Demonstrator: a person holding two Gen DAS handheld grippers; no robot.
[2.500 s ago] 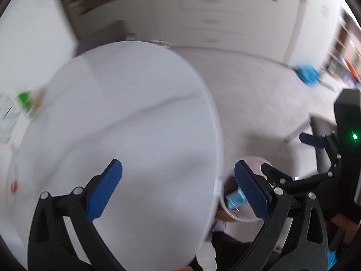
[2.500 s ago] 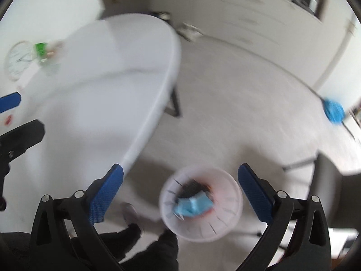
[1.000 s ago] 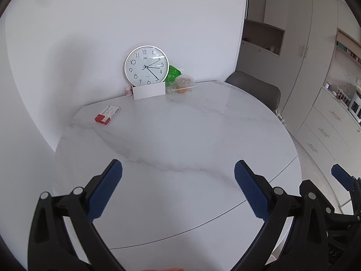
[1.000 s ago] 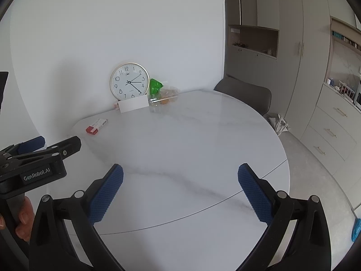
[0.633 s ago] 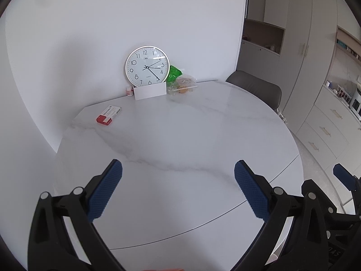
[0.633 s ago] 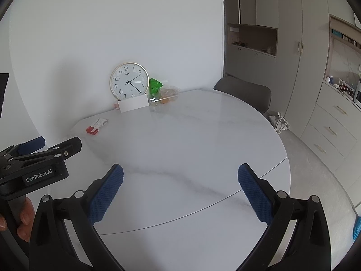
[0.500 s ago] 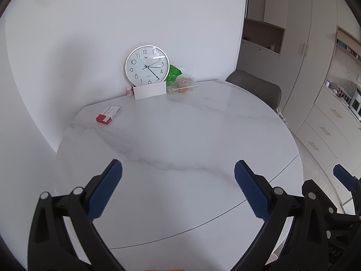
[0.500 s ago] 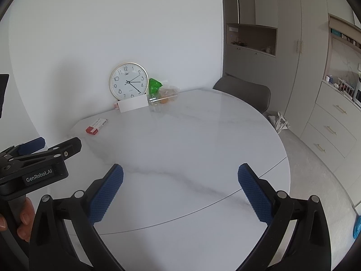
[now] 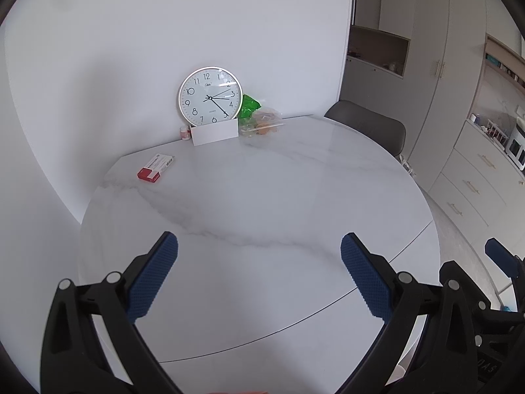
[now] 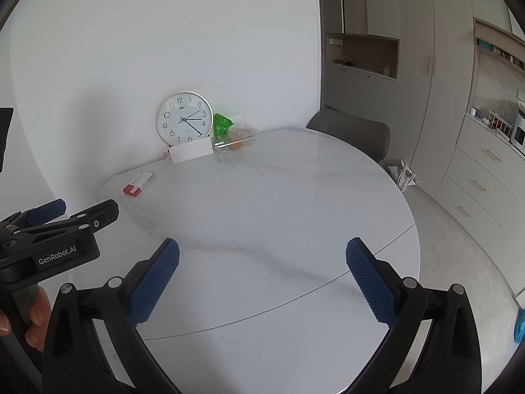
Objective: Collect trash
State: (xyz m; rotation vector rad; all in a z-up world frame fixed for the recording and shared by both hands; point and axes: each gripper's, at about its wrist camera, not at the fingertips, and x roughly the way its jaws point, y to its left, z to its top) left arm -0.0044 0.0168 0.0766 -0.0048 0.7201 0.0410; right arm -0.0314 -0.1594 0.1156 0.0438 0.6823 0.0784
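My left gripper is open over the near part of a round white marble table, with nothing between its blue pads. My right gripper is open too, also empty, above the table's near edge. A red and white small box lies at the far left of the table. A green bag and a clear packet with orange pieces rest at the back by the wall. In the right wrist view the left gripper's body shows at the left, held by a hand.
A round wall clock leans on the wall behind a white card. A grey chair stands behind the table at the right. Cabinets and drawers line the right wall, with open floor between.
2.5 s ago both views swept over the floor and a white bin holding blue and orange trash. Both grippers then swung up toward the table; over the last second they have held nearly still.
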